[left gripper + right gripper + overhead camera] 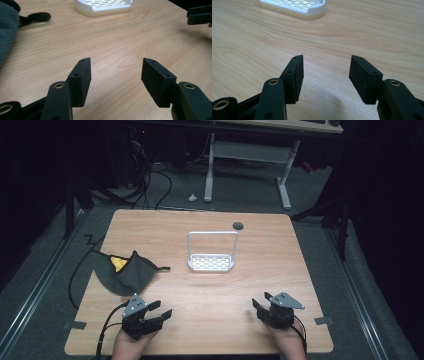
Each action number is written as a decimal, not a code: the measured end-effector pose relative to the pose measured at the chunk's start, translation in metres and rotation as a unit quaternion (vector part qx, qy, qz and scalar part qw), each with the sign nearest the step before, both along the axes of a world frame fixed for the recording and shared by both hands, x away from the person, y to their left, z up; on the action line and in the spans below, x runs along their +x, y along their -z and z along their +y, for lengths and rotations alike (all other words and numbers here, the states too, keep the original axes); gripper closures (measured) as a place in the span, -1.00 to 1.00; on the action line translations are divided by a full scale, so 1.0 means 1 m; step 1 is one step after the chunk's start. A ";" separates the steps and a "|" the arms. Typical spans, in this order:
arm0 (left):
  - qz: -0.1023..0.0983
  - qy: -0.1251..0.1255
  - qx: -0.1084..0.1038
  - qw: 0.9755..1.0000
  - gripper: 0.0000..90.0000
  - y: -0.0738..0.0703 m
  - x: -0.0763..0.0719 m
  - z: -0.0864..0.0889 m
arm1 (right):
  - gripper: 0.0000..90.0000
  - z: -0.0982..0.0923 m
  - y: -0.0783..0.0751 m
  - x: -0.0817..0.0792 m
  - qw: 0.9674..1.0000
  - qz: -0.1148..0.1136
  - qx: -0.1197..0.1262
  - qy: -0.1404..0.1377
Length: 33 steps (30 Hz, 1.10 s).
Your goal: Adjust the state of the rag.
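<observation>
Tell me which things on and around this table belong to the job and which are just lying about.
Likely in the job:
grey bag with something yellow inside
white rack
left gripper, right gripper, both open and empty

Lying about:
white scrap on the floor
white desk frame behind

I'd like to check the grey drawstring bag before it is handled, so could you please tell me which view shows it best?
The high view: the grey bag lies whole on the table, mouth open, something yellow inside. The left gripper view catches its edge and cord; the right gripper view faces the white rack.

Bare tabletop before white rack
</observation>
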<state>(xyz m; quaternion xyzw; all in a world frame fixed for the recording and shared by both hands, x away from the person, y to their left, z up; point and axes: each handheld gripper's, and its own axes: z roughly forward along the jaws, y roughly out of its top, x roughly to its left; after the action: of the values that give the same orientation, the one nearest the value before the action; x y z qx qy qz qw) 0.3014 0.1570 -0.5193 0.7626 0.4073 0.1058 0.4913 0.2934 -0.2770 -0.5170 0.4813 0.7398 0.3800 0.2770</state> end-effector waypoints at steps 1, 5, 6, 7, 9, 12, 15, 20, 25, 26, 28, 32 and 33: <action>0.011 -0.006 -0.014 1.000 -0.05 0.002 0.003 0.004 | 0.03 0.000 0.000 -0.002 1.000 -0.002 -0.001 0.001; 0.017 -0.010 -0.019 1.000 -0.01 0.003 0.007 0.009 | 0.04 -0.003 0.000 -0.007 1.000 -0.010 -0.004 0.004; 0.015 -0.009 -0.018 1.000 -0.01 0.002 0.008 0.009 | 0.06 -0.006 0.000 -0.011 1.000 -0.012 -0.005 0.007; 0.014 -0.008 -0.017 1.000 -0.01 0.002 0.008 0.010 | 0.06 -0.008 0.000 -0.012 1.000 -0.012 -0.005 0.007; 0.012 -0.009 -0.020 1.000 -0.01 0.002 0.010 0.011 | 0.06 -0.010 0.001 -0.013 1.000 -0.010 -0.003 0.012; 0.008 -0.004 -0.014 1.000 0.01 0.002 0.010 0.012 | 0.06 -0.010 0.001 -0.013 1.000 -0.008 0.002 0.018; -0.003 0.001 -0.013 1.000 0.06 -0.002 0.008 0.012 | 0.06 -0.008 0.002 -0.010 1.000 -0.008 -0.002 0.013; -0.016 -0.004 -0.024 1.000 0.07 -0.011 0.006 0.016 | 0.05 -0.007 0.003 -0.010 1.000 -0.004 -0.003 0.007; -0.046 -0.052 -0.041 0.997 -0.12 -0.030 0.016 0.032 | 0.05 -0.006 0.001 -0.011 1.000 -0.007 -0.003 0.005; -0.057 -0.064 -0.039 0.996 -0.16 -0.036 0.019 0.036 | 0.05 -0.006 0.002 -0.010 1.000 -0.006 -0.002 0.005; -0.080 -0.086 -0.038 0.992 -0.16 -0.053 0.033 0.046 | 0.05 -0.005 0.002 -0.009 1.000 -0.006 -0.005 0.002; -0.085 -0.107 -0.019 0.990 -0.12 -0.066 0.053 0.054 | 0.04 -0.005 0.002 -0.008 1.000 -0.006 -0.002 0.003; -0.086 -0.117 -0.009 0.989 -0.12 -0.068 0.060 0.058 | 0.04 -0.005 0.001 -0.008 1.000 -0.008 -0.002 0.002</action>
<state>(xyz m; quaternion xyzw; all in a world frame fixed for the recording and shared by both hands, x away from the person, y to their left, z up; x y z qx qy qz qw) 0.3616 0.2148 -0.4518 0.6932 0.4509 0.2235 0.5158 0.2853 -0.2821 -0.5184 0.4790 0.7377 0.3817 0.2841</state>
